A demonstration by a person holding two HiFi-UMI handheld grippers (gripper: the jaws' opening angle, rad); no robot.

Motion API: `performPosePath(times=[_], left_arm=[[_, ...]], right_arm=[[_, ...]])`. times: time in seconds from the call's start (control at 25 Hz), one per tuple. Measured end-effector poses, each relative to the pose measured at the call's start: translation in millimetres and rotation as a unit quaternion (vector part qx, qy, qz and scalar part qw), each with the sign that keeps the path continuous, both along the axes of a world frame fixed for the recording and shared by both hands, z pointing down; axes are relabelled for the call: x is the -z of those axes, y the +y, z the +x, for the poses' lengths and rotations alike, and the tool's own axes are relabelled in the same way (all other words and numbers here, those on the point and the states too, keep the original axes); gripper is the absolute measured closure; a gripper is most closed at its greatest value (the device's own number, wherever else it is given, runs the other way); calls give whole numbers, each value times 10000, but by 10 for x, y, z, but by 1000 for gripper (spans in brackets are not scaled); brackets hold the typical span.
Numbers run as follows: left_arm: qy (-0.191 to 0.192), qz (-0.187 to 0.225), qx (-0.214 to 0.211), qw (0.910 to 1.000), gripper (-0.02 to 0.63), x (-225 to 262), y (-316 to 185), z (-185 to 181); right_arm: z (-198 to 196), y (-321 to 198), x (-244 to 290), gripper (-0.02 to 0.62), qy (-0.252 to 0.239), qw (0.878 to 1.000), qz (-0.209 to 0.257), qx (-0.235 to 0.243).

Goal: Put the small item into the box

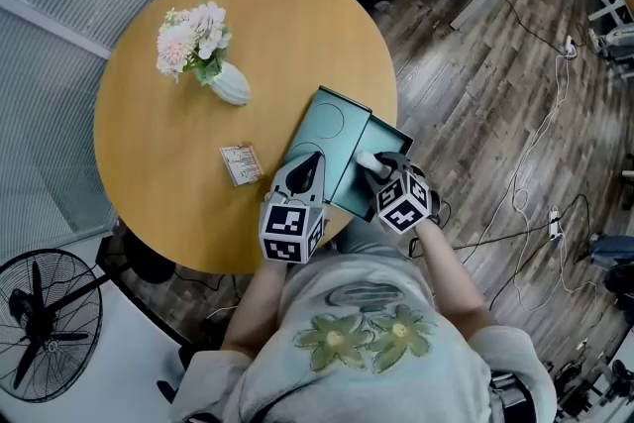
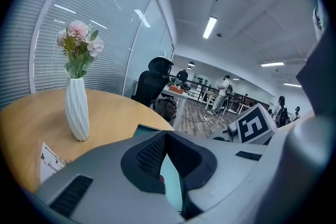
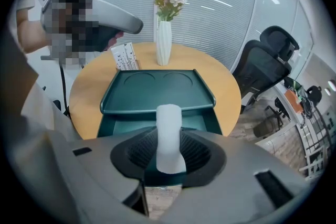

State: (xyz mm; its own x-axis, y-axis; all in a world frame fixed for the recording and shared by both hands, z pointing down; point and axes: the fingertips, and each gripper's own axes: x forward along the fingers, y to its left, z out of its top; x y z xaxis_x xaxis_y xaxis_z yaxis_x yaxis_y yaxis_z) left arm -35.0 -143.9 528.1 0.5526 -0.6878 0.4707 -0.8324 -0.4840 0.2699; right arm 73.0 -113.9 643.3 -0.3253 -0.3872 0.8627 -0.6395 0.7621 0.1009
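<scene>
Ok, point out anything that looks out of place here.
The box sits at the table's near edge, one corner seemingly hanging past it. Its lid sits shifted aside, gripped by the left gripper. Nothing looks spilled or damaged.

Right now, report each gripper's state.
Left gripper: teal box lid shows between its jaws; grip cannot be told.
Right gripper: closed on the small white item.

The small item is a white, rounded stick. It stands upright at frame centre, pinched between the jaws of the right hand-held gripper, above the box's open tray. The box is dark teal and lies open on the round counter. Its lid is laid back flat beyond the tray and shows two embossed circles.
</scene>
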Motion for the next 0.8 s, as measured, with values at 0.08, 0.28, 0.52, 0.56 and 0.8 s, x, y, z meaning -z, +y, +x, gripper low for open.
performPosePath(times=[0.08,0.28,0.52,0.56,0.8], left_arm=[[2,-13,1,10000,604,-13,-6,-2],[2,-31,4,10000,604,-31,-15,-11],[-6,-69,6,10000,604,-45,-18,-13],[-7,-70,9,10000,605,-47,-20,-12],[-8,-88,25,10000,604,-56,-32,-27]], right_arm=[[5,-4,-34,456,39,10000,-30,17],[15,-11,-113,456,111,9999,-88,53],[15,-13,-184,456,173,9996,-166,116],[15,-15,-202,456,194,9995,-190,129],[-6,-31,-295,456,338,9986,-359,202]])
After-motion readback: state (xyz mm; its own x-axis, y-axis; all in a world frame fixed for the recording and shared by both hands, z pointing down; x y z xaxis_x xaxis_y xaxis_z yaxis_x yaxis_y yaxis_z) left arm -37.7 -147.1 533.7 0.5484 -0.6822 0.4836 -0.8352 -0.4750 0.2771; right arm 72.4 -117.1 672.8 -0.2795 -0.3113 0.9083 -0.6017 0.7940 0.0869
